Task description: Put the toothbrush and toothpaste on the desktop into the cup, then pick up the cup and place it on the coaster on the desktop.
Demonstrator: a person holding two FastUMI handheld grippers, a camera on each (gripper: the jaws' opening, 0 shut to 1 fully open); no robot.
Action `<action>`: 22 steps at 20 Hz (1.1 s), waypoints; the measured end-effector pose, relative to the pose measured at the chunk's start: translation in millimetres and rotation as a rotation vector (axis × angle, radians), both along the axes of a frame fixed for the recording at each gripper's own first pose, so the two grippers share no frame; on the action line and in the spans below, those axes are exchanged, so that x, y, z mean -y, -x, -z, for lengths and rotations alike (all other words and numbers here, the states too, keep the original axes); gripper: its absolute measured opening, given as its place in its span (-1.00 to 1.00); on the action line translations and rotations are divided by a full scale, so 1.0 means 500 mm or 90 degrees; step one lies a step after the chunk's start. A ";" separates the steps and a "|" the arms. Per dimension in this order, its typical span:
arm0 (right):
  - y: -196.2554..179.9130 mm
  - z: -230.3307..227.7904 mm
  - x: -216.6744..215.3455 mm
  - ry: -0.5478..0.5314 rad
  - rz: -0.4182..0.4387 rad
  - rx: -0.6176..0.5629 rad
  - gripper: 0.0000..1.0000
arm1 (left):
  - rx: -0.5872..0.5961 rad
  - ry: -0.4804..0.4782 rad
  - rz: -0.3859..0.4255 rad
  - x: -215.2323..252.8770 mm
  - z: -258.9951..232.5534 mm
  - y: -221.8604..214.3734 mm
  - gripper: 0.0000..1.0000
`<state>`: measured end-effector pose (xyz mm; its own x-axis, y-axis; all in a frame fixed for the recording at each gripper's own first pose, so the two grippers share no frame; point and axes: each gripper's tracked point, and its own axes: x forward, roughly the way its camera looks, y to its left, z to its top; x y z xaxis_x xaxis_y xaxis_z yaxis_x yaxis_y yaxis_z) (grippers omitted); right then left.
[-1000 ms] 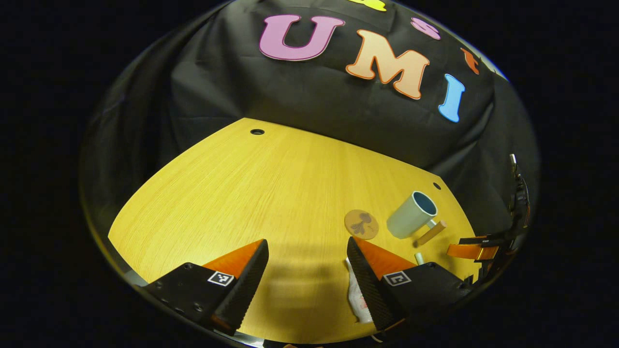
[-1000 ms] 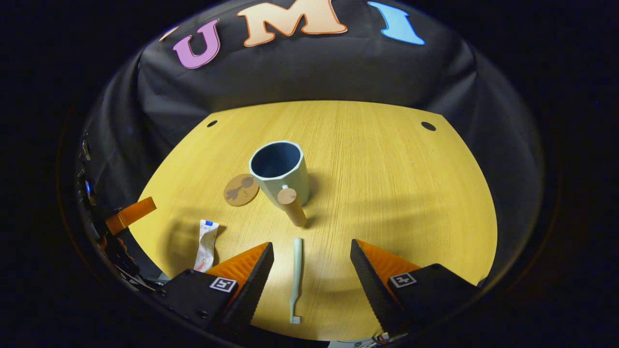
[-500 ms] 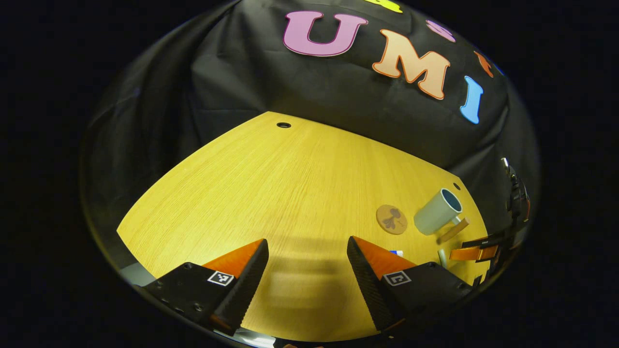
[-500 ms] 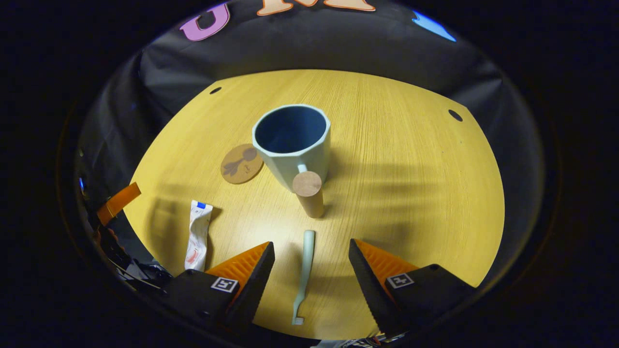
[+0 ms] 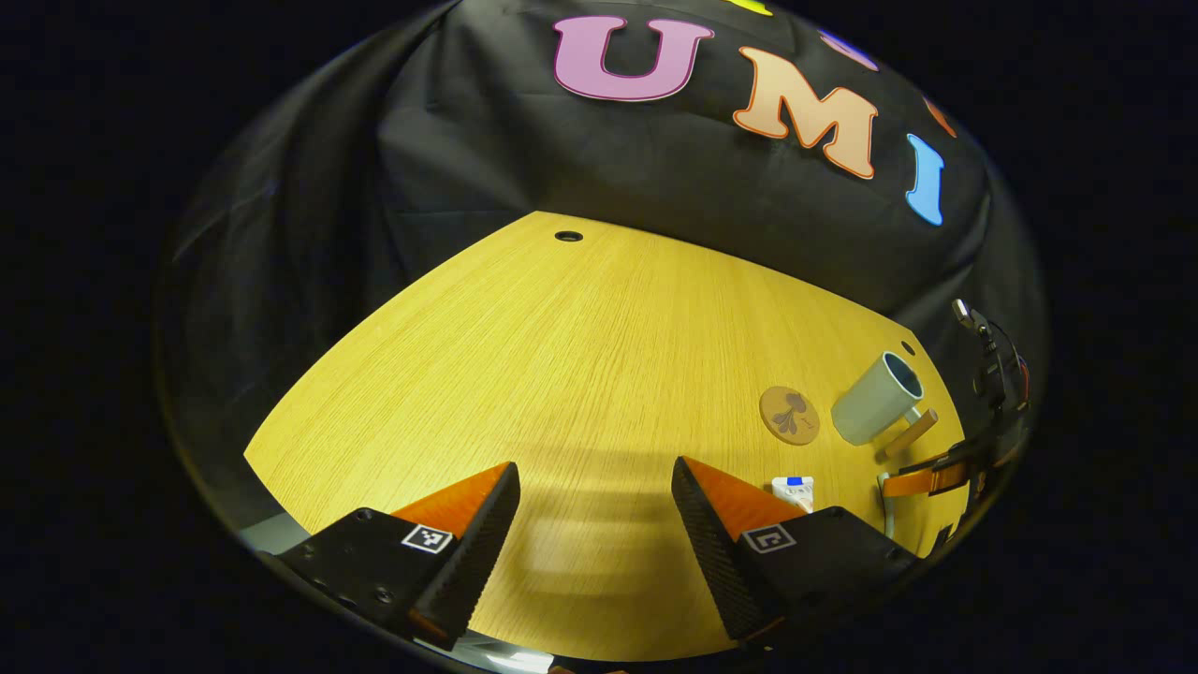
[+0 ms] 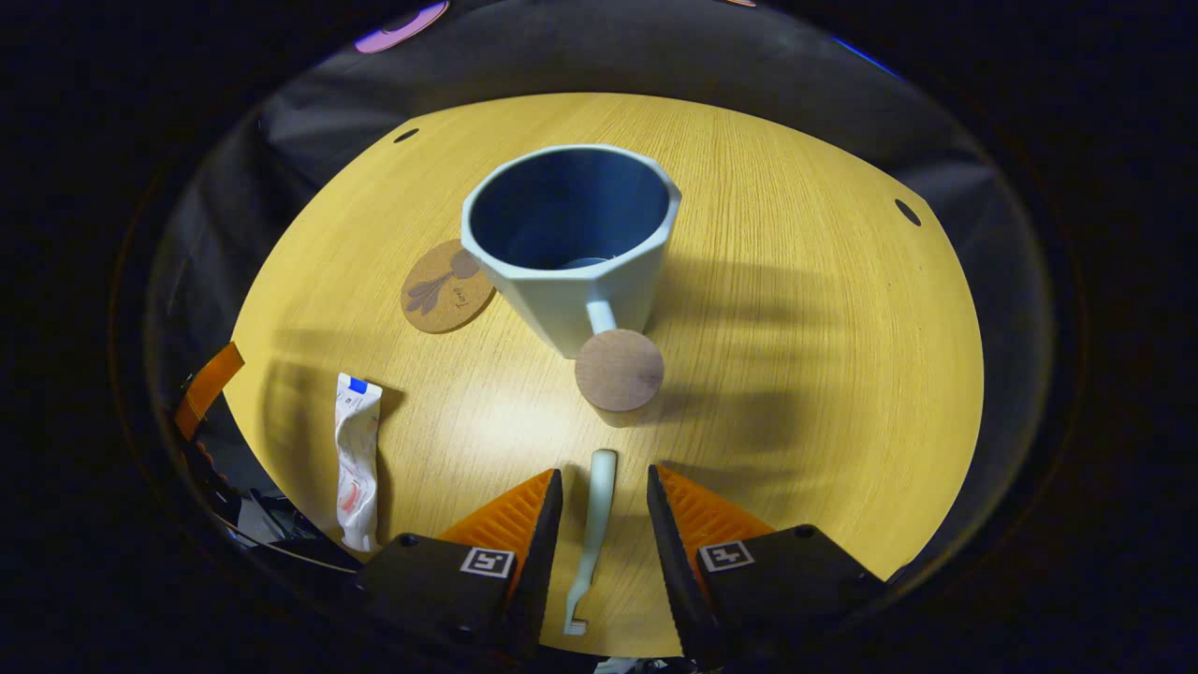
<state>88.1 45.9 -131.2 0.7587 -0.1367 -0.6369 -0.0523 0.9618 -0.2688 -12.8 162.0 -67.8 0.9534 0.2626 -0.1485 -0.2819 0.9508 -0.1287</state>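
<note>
In the right gripper view a pale green toothbrush [image 6: 591, 534] lies flat on the yellow desktop [image 6: 805, 374], its handle running between the fingers of my right gripper [image 6: 604, 473]. The jaws stand narrowed on either side of it, with a small gap showing on each side. Just beyond stands the pale green cup [image 6: 571, 243], dark blue inside, its round wooden handle [image 6: 619, 370] pointing at me. The cork coaster [image 6: 447, 285] lies left of the cup, the white toothpaste tube [image 6: 357, 459] farther left. My left gripper [image 5: 594, 477] hangs open over bare desktop, with the cup [image 5: 878, 398], coaster [image 5: 789, 415] and tube [image 5: 793, 490] to its right.
The desktop has small dark holes [image 6: 907, 212] near its far corners, and black cloth walls it in behind. Part of the left gripper [image 6: 208, 388] shows at the desk's left edge in the right gripper view. The right gripper [image 5: 922, 477] sits by the cup in the left gripper view.
My right gripper has come forward and down over the toothbrush, and its jaws have narrowed around the handle. The left gripper has swung away, so the cup and coaster slid right in its view.
</note>
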 end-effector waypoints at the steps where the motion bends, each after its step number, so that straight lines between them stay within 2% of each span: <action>1: 0.000 0.001 0.002 0.012 0.002 -0.006 0.01 | -0.003 0.002 -0.001 -0.001 0.005 -0.002 0.91; 6: 0.005 0.028 -0.003 0.010 0.010 -0.059 -0.16 | -0.012 0.011 -0.007 -0.007 0.016 -0.004 0.90; 10: 0.002 0.023 0.008 0.031 0.022 -0.071 -0.14 | -0.019 0.011 -0.009 -0.011 0.019 -0.008 0.90; 12: -0.004 0.027 0.011 0.026 0.030 -0.076 -0.60 | -0.020 0.009 -0.007 -0.009 0.020 -0.016 0.91; 13: -0.002 0.025 0.010 0.022 0.039 -0.080 -0.60 | -0.020 0.009 -0.005 -0.007 0.019 -0.018 0.90; 14: -0.001 0.025 0.009 0.021 0.040 -0.080 -0.71 | -0.022 0.009 -0.001 -0.004 0.019 -0.018 0.91; 19: 0.002 0.025 0.012 0.014 0.038 -0.077 -0.83 | -0.036 0.008 0.047 0.048 0.022 -0.038 0.90; 22: 0.002 0.023 0.012 0.016 0.030 -0.066 -0.82 | -0.052 0.012 0.093 0.100 0.024 -0.045 0.90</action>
<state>86.9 39.8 -142.9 0.6817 -0.1875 -0.7072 -0.0359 0.9569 -0.2883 9.5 111.9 -80.0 0.9658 0.1179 -0.2309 -0.1505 0.9802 -0.1290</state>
